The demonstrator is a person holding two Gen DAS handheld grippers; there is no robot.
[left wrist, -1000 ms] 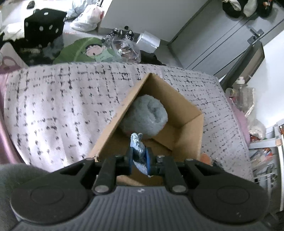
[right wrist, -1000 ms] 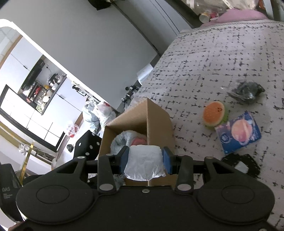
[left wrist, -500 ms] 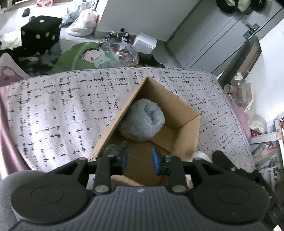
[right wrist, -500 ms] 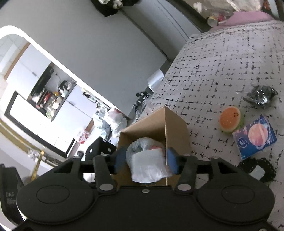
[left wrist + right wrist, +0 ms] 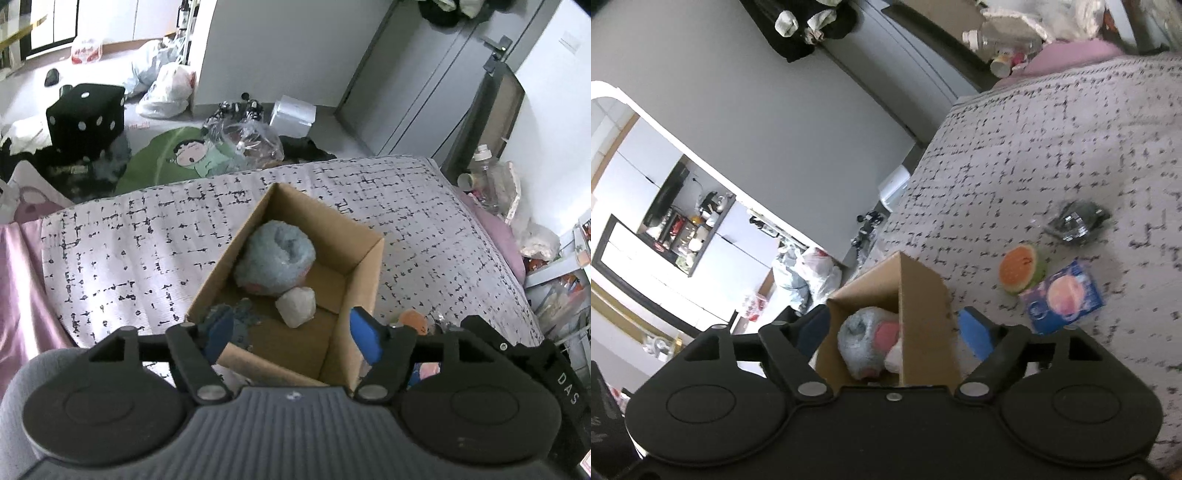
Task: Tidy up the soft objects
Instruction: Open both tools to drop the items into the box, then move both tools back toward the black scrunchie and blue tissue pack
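An open cardboard box (image 5: 360, 273) stands on the checked bedspread (image 5: 129, 251). Inside lie a fluffy light-blue plush (image 5: 275, 264), a white wrapped bundle (image 5: 297, 306) and a small blue-grey cloth (image 5: 242, 314). My left gripper (image 5: 291, 338) is open and empty above the box's near edge. My right gripper (image 5: 894, 332) is open and empty, its jaws straddling the box (image 5: 923, 317); the plush (image 5: 866, 341) shows inside. A watermelon-slice toy (image 5: 1021, 269), a blue packet (image 5: 1063, 297) and a dark crumpled bag (image 5: 1075, 221) lie on the bedspread to the right.
The bed's far edge drops to a cluttered floor with a black dice cushion (image 5: 86, 112), a green cartoon cushion (image 5: 177, 158) and plastic bags (image 5: 164, 88). A grey wardrobe (image 5: 424, 85) and bottles (image 5: 487, 173) stand at the right.
My left gripper opened and dropped the blue-grey cloth into the box. My right gripper opened and released the white bundle, which now lies in the box beside the plush.
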